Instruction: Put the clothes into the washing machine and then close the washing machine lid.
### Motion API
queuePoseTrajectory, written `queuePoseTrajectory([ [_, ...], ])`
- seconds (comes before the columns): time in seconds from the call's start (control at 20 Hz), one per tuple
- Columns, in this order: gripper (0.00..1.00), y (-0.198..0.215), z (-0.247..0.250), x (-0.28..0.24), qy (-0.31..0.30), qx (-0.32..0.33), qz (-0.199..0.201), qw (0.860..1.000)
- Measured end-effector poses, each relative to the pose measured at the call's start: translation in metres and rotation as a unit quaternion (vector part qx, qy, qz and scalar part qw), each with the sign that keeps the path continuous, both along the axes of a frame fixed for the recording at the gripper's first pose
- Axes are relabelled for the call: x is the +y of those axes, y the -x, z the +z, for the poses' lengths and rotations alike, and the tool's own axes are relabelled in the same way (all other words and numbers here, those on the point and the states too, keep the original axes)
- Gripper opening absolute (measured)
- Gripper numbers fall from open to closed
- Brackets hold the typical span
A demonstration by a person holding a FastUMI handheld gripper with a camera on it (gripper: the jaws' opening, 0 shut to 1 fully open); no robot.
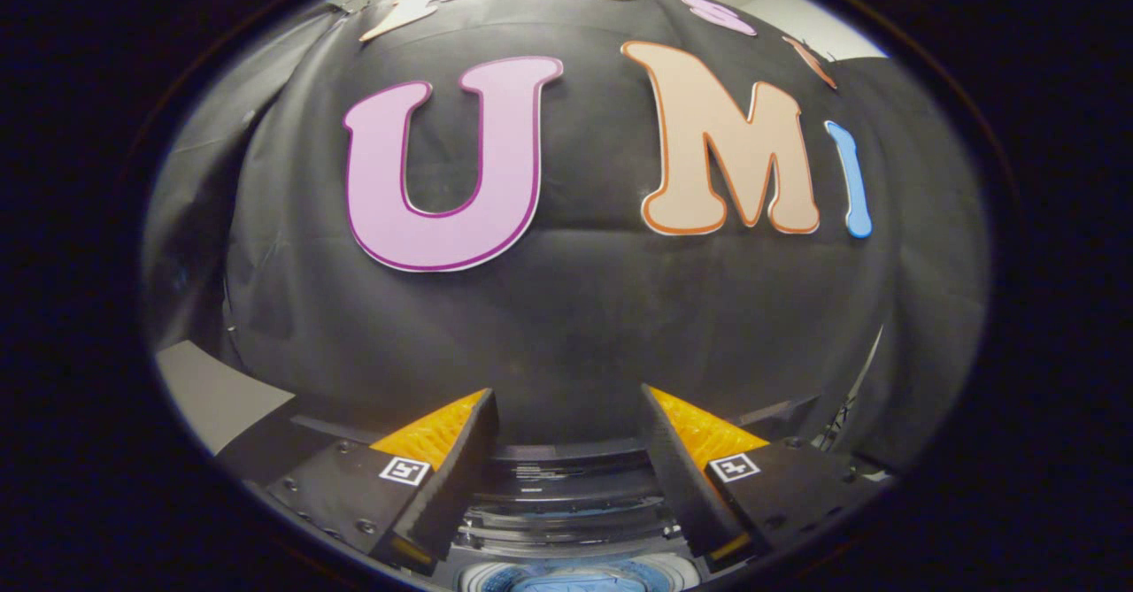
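My gripper (566, 402) is held high, open, with nothing between its fingers. Below and between the fingers I see the top of the washing machine (566, 495), its dark rear panel and raised lid edge just beyond the fingers. At the very bottom the round drum opening (575, 577) shows a bit of blue cloth inside. The lid itself is hard to make out from this angle.
The booth's black cloth wall (575, 326) hangs close behind the machine and takes up most of the space ahead. A pale floor or wall patch (208, 393) lies off to the left of the left finger.
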State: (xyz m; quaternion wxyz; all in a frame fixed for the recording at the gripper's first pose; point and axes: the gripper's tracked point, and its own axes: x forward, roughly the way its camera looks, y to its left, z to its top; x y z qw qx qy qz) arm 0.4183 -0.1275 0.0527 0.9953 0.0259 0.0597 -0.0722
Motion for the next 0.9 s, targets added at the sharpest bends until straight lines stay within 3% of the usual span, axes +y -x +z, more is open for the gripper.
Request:
queuePoseTrajectory([
  [0.9, 0.98, 0.045, 0.001, 0.002, 0.005, -0.041, -0.026, 0.999],
])
